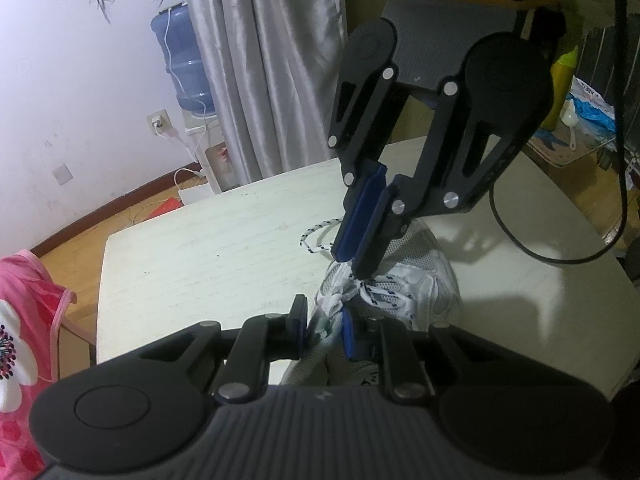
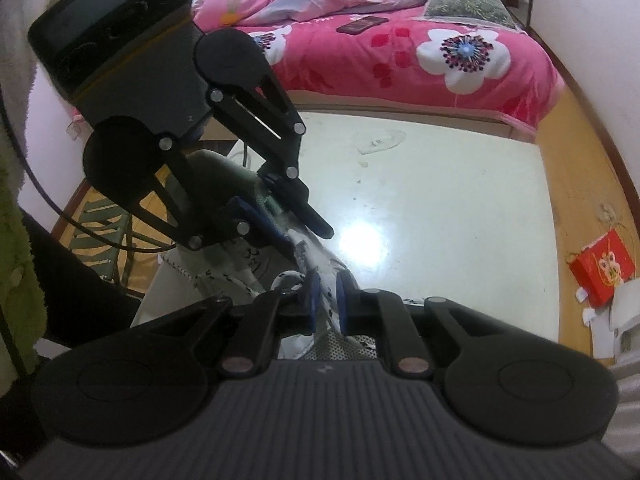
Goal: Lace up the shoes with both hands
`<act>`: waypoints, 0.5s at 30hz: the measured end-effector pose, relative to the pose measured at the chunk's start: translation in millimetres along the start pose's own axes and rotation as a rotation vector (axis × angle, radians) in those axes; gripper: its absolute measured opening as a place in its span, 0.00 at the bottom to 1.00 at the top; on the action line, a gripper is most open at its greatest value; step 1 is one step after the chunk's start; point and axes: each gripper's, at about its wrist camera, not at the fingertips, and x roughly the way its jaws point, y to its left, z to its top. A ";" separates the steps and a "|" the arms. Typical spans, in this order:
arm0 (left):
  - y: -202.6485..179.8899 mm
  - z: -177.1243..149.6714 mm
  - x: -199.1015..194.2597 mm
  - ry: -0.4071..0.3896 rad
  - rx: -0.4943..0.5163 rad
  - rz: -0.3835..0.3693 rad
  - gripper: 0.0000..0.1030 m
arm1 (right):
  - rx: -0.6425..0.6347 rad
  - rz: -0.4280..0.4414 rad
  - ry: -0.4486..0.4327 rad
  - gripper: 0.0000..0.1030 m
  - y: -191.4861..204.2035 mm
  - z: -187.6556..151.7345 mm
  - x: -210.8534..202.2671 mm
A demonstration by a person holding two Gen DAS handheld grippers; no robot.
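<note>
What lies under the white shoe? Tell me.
The shoe stands on the pale table; a speckled lace loops onto the tabletop beside it. The left tongs and right tongs cover much of it, so its sole is unseen.

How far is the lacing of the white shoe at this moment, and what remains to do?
Done: the lace already crosses several eyelets on the shoe. In hand: the left gripper pinches the tongue, and the right gripper closes on the lace just above the eyelets. Left: a loose lace end lies on the table, and no knot shows.
</note>
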 end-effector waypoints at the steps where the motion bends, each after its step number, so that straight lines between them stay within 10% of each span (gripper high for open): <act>1: -3.3 1.8 3.6 0.000 -0.006 0.005 0.18 | -0.007 0.001 0.004 0.08 0.5 0.3 0.4; 15: 6.4 -1.5 -0.3 -0.003 -0.052 -0.023 0.18 | 0.167 0.058 -0.014 0.00 -9.4 -8.9 -1.6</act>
